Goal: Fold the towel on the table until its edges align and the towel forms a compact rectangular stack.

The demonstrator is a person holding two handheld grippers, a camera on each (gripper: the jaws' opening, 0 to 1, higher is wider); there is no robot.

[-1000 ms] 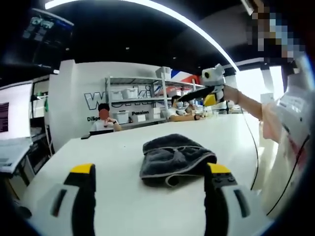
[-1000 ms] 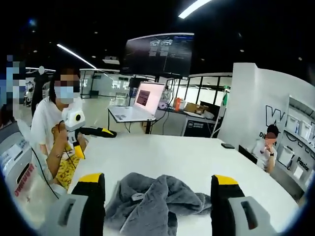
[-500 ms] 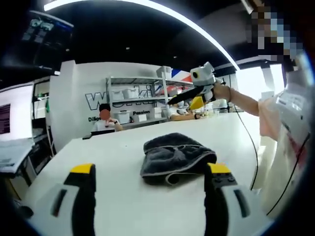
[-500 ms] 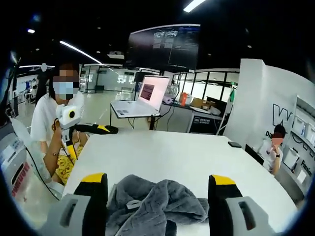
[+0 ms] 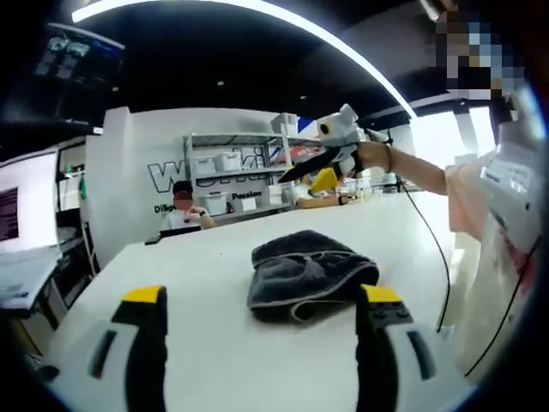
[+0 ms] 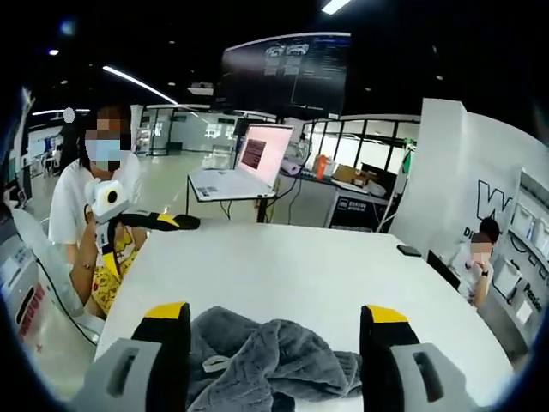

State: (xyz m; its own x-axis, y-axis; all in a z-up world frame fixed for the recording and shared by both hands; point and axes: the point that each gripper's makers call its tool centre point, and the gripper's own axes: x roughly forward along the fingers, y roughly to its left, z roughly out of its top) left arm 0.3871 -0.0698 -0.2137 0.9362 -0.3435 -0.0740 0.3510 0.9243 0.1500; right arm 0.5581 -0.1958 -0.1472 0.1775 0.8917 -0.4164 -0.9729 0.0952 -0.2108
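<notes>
Towel [image 5: 310, 275], dark grey with a paler hem, lay crumpled in a loose heap on the white counter [image 5: 214, 283], unfolded, edges not aligned. In the left gripper view it sat between the middle of the counter and the edge on the person's side; in the right gripper view the same towel [image 6: 266, 365] lay at the near edge, bunched between that tool's two jaws, a small pale tag showing on top.

Left tool [image 5: 262, 296] stood wide, yellow-tipped jaws well apart, empty, held above the counter short of the towel. Right tool [image 6: 273, 318] likewise stood wide and empty, jaws flanking the heap; contact with the cloth could not be judged.

Right tool also appeared in the left gripper view [image 5: 322, 159], raised in the air beyond the towel, held by the person's hand [image 5: 371, 156]. Left tool appeared in the right gripper view [image 6: 141, 221], held just off the counter's far-left corner by a seated person in a white top [image 6: 73, 202].

Small dark flat object [image 6: 408, 251] lay near the counter's far right edge. Laptop [image 6: 244, 167] stood open on a separate desk behind. Shelving with white boxes [image 5: 232, 184] lined the back wall.
</notes>
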